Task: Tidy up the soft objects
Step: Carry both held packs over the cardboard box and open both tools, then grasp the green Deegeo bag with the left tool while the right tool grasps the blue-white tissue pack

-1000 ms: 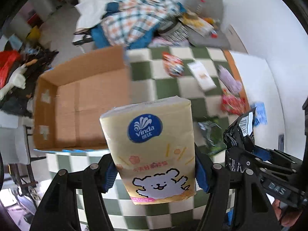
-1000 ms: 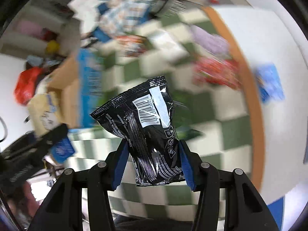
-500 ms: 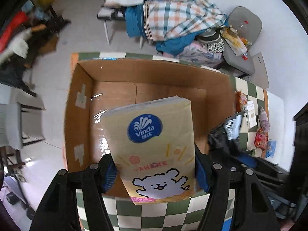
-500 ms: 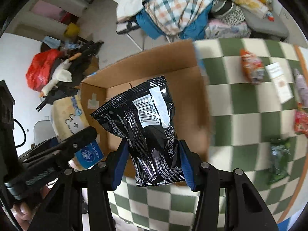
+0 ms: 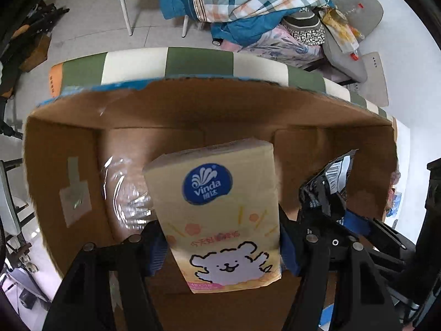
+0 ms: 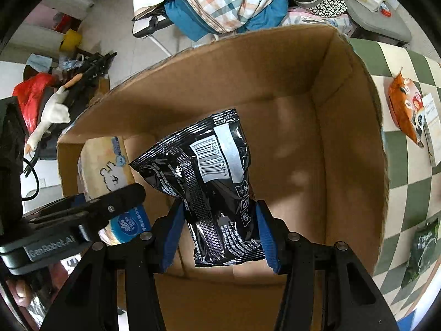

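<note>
**A:** Hovering over the cardboard box (image 5: 193, 110) now, both hands at once. A second ago the left gripper (image 5: 220, 242) was looking at the checkered desk (image 5: 198, 63) with the box off at the left of the frame; now the box fills the whole left wrist view, and the tissue pack (image 5: 217, 209) sits dead centre over the box floor.

**B:** Same on the right wrist view. The right gripper (image 6: 220, 234) used to be over the green and white squares, now the black snack bag (image 6: 209, 182) hangs inside the box walls. Fingers on both sides are clamped on their loads, blue pads pressed into the pack and the bag.

**A:** So nothing is dropped yet?

**B:** Nope, both are held above the bottom. I'd guess letting go comes next. The orange packet (image 6: 405, 107) and green packet (image 6: 421, 245) at the right edge of the frame wait on the desk, so there's more to go.
</note>
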Tool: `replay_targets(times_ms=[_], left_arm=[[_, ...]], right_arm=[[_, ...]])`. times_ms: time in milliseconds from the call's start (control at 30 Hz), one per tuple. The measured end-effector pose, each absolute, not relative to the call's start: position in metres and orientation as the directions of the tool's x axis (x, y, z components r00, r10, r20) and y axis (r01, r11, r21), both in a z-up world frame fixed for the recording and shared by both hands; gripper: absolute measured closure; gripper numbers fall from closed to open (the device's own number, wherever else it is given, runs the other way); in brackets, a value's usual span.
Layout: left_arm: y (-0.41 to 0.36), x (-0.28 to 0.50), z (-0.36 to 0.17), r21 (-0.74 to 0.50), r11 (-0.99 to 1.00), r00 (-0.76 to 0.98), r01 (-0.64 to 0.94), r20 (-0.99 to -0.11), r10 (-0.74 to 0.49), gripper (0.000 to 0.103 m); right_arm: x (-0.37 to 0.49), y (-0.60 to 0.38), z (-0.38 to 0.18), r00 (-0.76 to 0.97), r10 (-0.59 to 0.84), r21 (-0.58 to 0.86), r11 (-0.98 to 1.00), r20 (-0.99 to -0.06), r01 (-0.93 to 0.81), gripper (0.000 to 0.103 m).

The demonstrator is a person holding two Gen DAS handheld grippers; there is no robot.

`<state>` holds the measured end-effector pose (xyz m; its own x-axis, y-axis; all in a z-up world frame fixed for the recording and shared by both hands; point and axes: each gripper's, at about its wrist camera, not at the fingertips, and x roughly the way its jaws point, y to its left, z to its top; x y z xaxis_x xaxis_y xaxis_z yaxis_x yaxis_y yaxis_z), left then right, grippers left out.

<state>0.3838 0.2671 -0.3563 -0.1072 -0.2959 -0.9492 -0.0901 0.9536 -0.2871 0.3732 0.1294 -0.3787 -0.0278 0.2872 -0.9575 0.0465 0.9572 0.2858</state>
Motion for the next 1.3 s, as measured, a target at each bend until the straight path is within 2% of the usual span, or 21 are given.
replay_targets(times_ms=[200,233,267,300,367,433,533,633,767,833,1300], left_arm=[[0.267,0.385,-0.360,-0.252,0.965,-0.126,-0.070,-0.958,-0.259,0.037],[0.269,0.383,-0.359,-0.256,0.963,-0.122,-0.080,-0.957,-0.264,0.037],[0.271,0.382,-0.360,-0.257,0.963,-0.117,-0.085,-0.957,-0.266,0.033],[0.273,0.380,-0.360,-0.252,0.964,-0.115,-0.087,-0.959,-0.261,0.026],[0.276,0.377,-0.358,-0.253,0.963,-0.111,-0.093,-0.958,-0.263,0.019],[0.281,0.371,-0.354,-0.267,0.958,-0.098,-0.105,-0.956,-0.277,0.017],[0.284,0.362,-0.348,-0.261,0.958,-0.076,-0.116,-0.960,-0.271,0.011],[0.289,0.350,-0.334,-0.256,0.958,-0.037,-0.132,-0.964,-0.263,0.010],[0.291,0.328,-0.320,-0.214,0.966,0.019,-0.145,-0.977,-0.213,0.009],[0.291,0.316,-0.313,-0.193,0.970,0.046,-0.148,-0.981,-0.189,0.003],[0.279,0.253,-0.273,-0.123,0.978,0.172,-0.169,-0.981,-0.094,0.002]], right_arm=[[0.387,0.127,-0.390,-0.018,0.307,0.305,0.951,-0.952,0.058,0.043],[0.389,0.127,-0.390,-0.009,0.310,0.309,0.949,-0.951,0.055,0.038],[0.389,0.126,-0.388,-0.001,0.311,0.310,0.949,-0.951,0.054,0.032],[0.390,0.125,-0.387,0.003,0.311,0.311,0.949,-0.950,0.051,0.030],[0.387,0.120,-0.383,-0.003,0.316,0.315,0.948,-0.949,0.052,0.029],[0.384,0.118,-0.381,-0.008,0.310,0.310,0.950,-0.951,0.049,0.028],[0.376,0.120,-0.374,-0.010,0.280,0.280,0.960,-0.960,0.019,0.020],[0.364,0.122,-0.368,-0.017,0.250,0.250,0.968,-0.968,-0.008,0.019],[0.346,0.123,-0.359,-0.007,0.200,0.200,0.979,-0.980,-0.049,0.002],[0.339,0.124,-0.353,0.005,0.173,0.172,0.983,-0.985,-0.065,0.000],[0.285,0.114,-0.308,0.107,0.078,0.063,0.988,-0.991,-0.141,0.000]])
